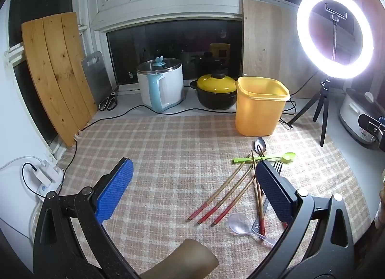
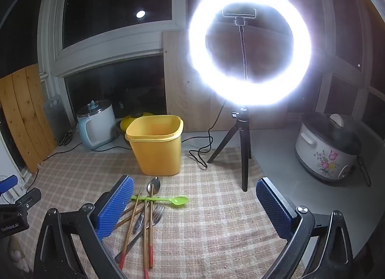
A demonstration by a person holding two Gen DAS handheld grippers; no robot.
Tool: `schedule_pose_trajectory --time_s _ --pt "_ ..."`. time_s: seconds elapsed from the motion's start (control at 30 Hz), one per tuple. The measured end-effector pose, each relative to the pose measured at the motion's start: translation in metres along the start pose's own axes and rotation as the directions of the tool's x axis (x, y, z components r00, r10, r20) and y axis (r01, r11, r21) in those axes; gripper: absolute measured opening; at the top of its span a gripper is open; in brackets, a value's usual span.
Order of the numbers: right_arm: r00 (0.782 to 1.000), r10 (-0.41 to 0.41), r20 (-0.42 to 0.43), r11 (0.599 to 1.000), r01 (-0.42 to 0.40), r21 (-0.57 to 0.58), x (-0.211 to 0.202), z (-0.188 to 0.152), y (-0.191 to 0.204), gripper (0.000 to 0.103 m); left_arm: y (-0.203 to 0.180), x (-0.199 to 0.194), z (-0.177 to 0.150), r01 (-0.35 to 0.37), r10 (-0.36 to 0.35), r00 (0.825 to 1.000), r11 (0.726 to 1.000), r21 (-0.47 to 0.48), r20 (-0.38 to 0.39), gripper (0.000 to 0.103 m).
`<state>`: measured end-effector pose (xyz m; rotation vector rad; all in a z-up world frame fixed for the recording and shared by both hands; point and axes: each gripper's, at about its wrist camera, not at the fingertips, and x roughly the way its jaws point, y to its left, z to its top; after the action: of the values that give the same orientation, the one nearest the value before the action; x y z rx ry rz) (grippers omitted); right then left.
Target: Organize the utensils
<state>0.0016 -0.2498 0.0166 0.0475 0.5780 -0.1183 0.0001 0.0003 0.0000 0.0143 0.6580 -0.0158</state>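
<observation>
A pile of utensils lies on the checked cloth: red-tipped wooden chopsticks (image 1: 223,197), a green plastic spoon (image 1: 264,157), a metal spoon (image 1: 259,145), a fork (image 1: 278,165) and a clear plastic spoon (image 1: 239,224). An empty yellow tub (image 1: 261,108) stands behind them. My left gripper (image 1: 195,189) is open and empty above the cloth, left of the pile. My right gripper (image 2: 195,209) is open and empty; the chopsticks (image 2: 148,230), green spoon (image 2: 168,199), fork (image 2: 157,214) and metal spoon (image 2: 154,186) lie by its left finger. The tub (image 2: 155,144) stands beyond.
A ring light on a tripod (image 2: 243,149) stands right of the tub, its cable (image 2: 199,151) on the cloth. A white-blue cooker (image 1: 161,86), a yellow-lidded pot (image 1: 215,91), scissors (image 1: 109,102) and boards (image 1: 55,74) line the back. A floral cooker (image 2: 329,149) sits at right.
</observation>
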Motion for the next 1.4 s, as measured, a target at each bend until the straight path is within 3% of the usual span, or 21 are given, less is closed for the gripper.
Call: schedule_pose_trajectory --time_s 1.4 --pt "1.000 0.013 -0.014 1.000 -0.013 0.006 0.001 -0.004 -0.001 0.103 -0.004 0.003 -0.006 -0.010 0.010 1.000 1.000 0.012 0.002 0.103"
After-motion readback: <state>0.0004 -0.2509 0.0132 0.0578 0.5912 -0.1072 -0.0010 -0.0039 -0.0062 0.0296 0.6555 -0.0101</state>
